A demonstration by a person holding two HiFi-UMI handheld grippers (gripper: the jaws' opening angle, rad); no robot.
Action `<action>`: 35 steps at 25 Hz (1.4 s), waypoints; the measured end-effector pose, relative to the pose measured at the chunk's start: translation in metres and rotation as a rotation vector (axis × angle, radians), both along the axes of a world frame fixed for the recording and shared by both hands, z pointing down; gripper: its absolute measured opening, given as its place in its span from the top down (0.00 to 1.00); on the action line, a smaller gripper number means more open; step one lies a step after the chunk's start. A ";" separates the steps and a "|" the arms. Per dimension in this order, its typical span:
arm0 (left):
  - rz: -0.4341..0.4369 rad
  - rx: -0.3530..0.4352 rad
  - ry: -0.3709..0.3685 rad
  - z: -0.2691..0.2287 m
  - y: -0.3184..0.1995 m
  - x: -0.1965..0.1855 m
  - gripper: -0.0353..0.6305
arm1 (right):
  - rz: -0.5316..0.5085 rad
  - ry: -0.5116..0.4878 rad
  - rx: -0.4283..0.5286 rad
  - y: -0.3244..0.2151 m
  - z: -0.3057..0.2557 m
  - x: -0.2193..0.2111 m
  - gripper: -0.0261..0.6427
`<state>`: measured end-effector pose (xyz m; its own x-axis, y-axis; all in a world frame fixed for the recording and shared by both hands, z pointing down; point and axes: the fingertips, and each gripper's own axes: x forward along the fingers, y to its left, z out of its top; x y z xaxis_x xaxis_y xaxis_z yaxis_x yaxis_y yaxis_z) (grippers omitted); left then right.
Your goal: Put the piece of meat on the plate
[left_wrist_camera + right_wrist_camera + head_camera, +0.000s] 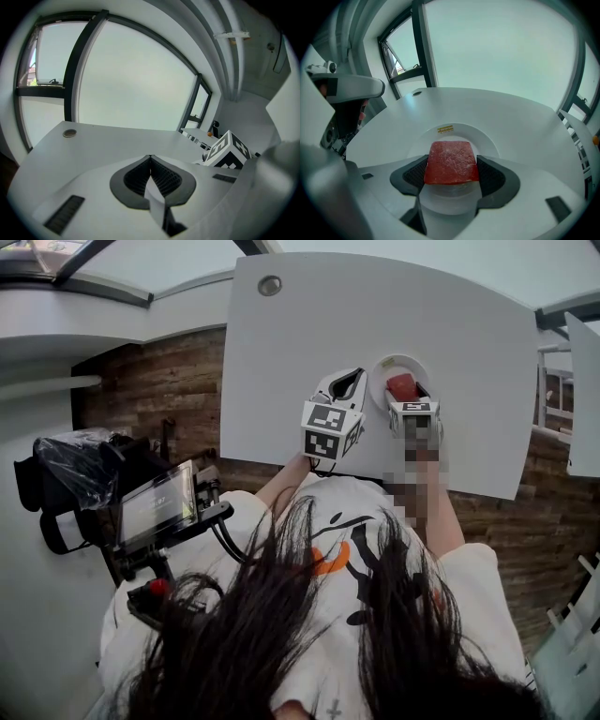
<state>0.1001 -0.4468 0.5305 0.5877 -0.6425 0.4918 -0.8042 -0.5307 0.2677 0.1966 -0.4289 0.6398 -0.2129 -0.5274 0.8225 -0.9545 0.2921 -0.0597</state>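
Observation:
A red slab of meat [451, 161] sits between the dark pads of my right gripper [451, 169], which is shut on its two sides. It hangs over the middle of a round white plate [486, 139] on the white table. In the head view the meat [403, 386] and plate [382, 373] lie right of the table's centre, with the right gripper [406, 397] over the plate's near side. My left gripper [356, 374] rests just left of the plate, shut with nothing in it. Its pads [159, 176] meet, and the right gripper's marker cube [228, 150] shows beside it.
A round metal grommet [270, 285] is set in the table's far left corner. A yellow sticker [445, 129] lies on the plate's far rim. A monitor rig [157, 507] stands left of the person, off the table. The table's near edge [375, 474] runs by the person's body.

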 end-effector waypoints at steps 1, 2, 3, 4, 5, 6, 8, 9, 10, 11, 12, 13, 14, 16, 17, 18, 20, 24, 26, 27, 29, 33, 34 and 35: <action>-0.001 -0.005 0.001 0.001 -0.004 -0.004 0.94 | -0.001 0.001 -0.008 -0.003 0.001 -0.003 0.51; -0.001 -0.007 0.001 0.002 -0.005 -0.005 0.94 | -0.003 0.001 -0.013 -0.004 0.002 -0.004 0.51; -0.001 -0.008 0.001 0.003 -0.004 -0.005 0.94 | -0.004 0.000 -0.016 -0.004 0.002 -0.003 0.51; -0.001 -0.008 0.001 0.002 -0.004 -0.005 0.94 | -0.004 0.000 -0.018 -0.003 0.002 -0.002 0.51; 0.000 -0.007 0.001 0.002 -0.003 -0.004 0.94 | -0.004 -0.001 -0.019 -0.003 0.002 -0.001 0.51; 0.000 -0.006 0.001 0.002 -0.003 -0.004 0.94 | -0.003 0.000 -0.019 -0.003 0.002 0.000 0.51; -0.001 -0.005 0.001 0.002 -0.003 -0.005 0.94 | -0.002 0.002 -0.022 -0.002 0.003 0.001 0.51; -0.002 -0.005 0.002 0.002 -0.003 -0.006 0.94 | -0.003 0.002 -0.023 -0.002 0.003 0.001 0.51; -0.003 -0.005 0.002 0.003 -0.003 -0.006 0.94 | -0.004 0.002 -0.024 -0.002 0.003 0.002 0.51; -0.004 -0.006 0.002 0.003 -0.003 -0.007 0.94 | -0.004 0.002 -0.025 -0.002 0.004 0.002 0.51; -0.005 -0.006 0.003 0.003 -0.003 -0.007 0.94 | -0.004 0.001 -0.026 -0.003 0.005 0.002 0.51; -0.006 -0.006 0.003 0.004 -0.003 -0.008 0.94 | -0.004 0.001 -0.028 -0.003 0.005 0.003 0.51; -0.006 -0.005 0.004 0.004 -0.003 -0.008 0.94 | -0.003 0.001 -0.030 -0.003 0.005 0.003 0.51; -0.007 -0.005 0.005 0.004 -0.003 -0.008 0.94 | -0.003 0.002 -0.035 -0.002 0.006 0.004 0.51; -0.007 -0.005 0.005 0.004 -0.003 -0.009 0.94 | -0.003 0.002 -0.036 -0.002 0.006 0.004 0.51; -0.007 -0.006 0.005 0.005 -0.003 -0.009 0.94 | -0.002 0.001 -0.037 -0.002 0.006 0.004 0.51; -0.006 -0.005 0.004 0.005 -0.003 -0.010 0.94 | -0.001 0.000 -0.035 -0.003 0.007 0.004 0.51; -0.005 -0.004 0.004 0.004 -0.003 -0.010 0.94 | 0.000 0.002 -0.041 -0.002 0.007 0.005 0.51; -0.005 -0.004 0.004 0.005 -0.003 -0.010 0.94 | 0.001 0.002 -0.042 -0.002 0.007 0.006 0.51; -0.005 -0.003 0.005 0.005 -0.003 -0.010 0.94 | 0.002 0.001 -0.042 -0.002 0.007 0.006 0.51; -0.006 -0.002 0.005 0.004 -0.004 -0.011 0.94 | 0.004 0.000 -0.042 -0.002 0.008 0.006 0.51; -0.012 -0.002 0.005 0.004 -0.006 -0.013 0.94 | 0.005 0.000 -0.044 -0.002 0.008 0.006 0.51; -0.013 -0.002 0.005 0.004 -0.006 -0.013 0.94 | 0.005 0.000 -0.044 -0.002 0.007 0.007 0.51; -0.013 -0.002 0.005 0.004 -0.006 -0.014 0.94 | 0.006 0.000 -0.044 -0.002 0.007 0.007 0.51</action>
<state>0.0864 -0.4530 0.5348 0.5817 -0.6490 0.4903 -0.8097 -0.5195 0.2730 0.2034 -0.4313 0.6472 -0.2096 -0.4920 0.8450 -0.9562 0.2838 -0.0720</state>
